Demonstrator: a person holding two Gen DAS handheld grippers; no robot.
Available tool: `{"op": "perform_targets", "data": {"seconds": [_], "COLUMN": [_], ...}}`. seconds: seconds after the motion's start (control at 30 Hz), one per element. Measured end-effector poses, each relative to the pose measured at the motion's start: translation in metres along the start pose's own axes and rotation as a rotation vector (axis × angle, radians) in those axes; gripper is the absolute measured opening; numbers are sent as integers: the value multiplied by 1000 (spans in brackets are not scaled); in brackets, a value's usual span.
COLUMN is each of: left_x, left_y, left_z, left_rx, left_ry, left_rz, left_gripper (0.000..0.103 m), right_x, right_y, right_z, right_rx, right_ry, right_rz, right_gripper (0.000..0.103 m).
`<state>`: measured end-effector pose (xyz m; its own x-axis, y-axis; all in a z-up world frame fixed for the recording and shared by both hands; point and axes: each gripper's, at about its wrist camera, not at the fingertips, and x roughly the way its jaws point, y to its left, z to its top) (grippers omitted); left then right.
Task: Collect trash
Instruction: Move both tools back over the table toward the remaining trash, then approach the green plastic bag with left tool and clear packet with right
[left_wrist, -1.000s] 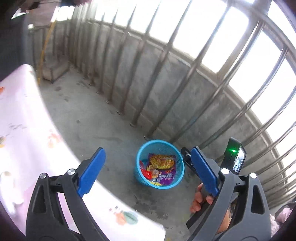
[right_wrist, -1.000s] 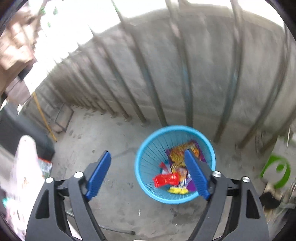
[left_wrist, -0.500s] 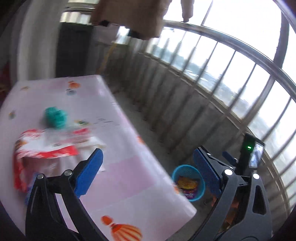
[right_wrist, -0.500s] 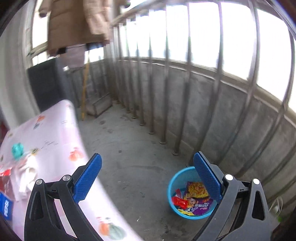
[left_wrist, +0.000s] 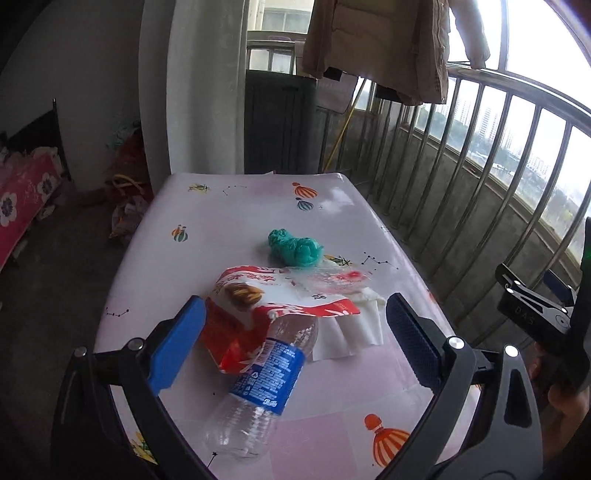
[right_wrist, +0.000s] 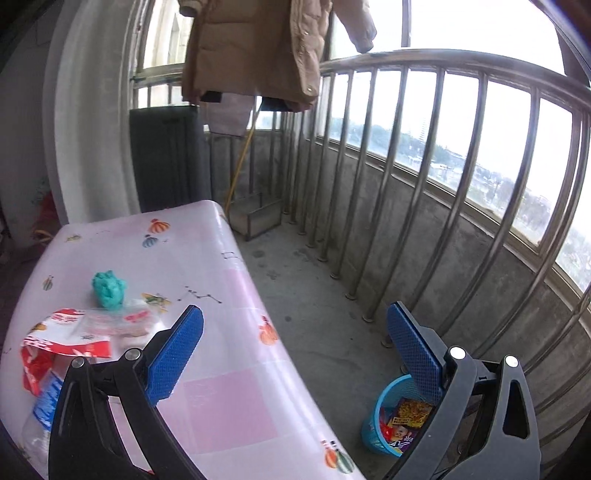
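Daylight enters through the railing (right_wrist: 461, 192) on the right of both views; the sky beyond is overexposed to white. The room interior at left is dim. The bench (left_wrist: 236, 229) shows soft glare near its far edge. Fisheye distortion bows the bars, with dark corners. Focus is adequate, with slight softness in the right wrist view.

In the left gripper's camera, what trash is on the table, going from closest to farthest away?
Clear water bottle → red and white snack bag → crumpled green bag.
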<state>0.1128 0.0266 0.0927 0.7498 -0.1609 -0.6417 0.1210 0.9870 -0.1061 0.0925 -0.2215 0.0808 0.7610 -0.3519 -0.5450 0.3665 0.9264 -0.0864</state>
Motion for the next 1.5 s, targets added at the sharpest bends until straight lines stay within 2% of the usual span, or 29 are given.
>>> {"op": "perform_targets", "data": {"seconds": [0.13,0.3,0.43,0.67,0.83,1.03,1.2,1.3,1.5], "left_x": [-2,-1,-1,2,-2,-14,-15,-10,11], "left_y": [17,48,66,74,78,71,62,62,69], "left_z": [0,4,10,21,23,17,17,19,25], "left_rx": [0,6,-14,-20,-98,-135,-133,-131,-125], "left_ry": [38,22,-2,-21,-31,-55,-57,-39,-3], "left_rz": [-85,-4,-10,-32,-126,-165,-178,-145,-134], "left_gripper": [94,94,94,94,94,94,94,94,94], "right_x": [-4,-4,1,1,6,4,0,0,16], "right_y": [24,48,65,85,86,80,69,64,65], "right_z": [3,4,10,21,26,20,17,15,13], "right_rx": [-55,-93,-124,-144,-129,-114,-89,-64,-56], "right_ry": [30,42,40,-7,-5,1,-19,-36,-14], "right_rz": [52,144,240,315,365,445,452,447,441], "right_gripper": [96,97,96,96,96,97,97,97,97]}}
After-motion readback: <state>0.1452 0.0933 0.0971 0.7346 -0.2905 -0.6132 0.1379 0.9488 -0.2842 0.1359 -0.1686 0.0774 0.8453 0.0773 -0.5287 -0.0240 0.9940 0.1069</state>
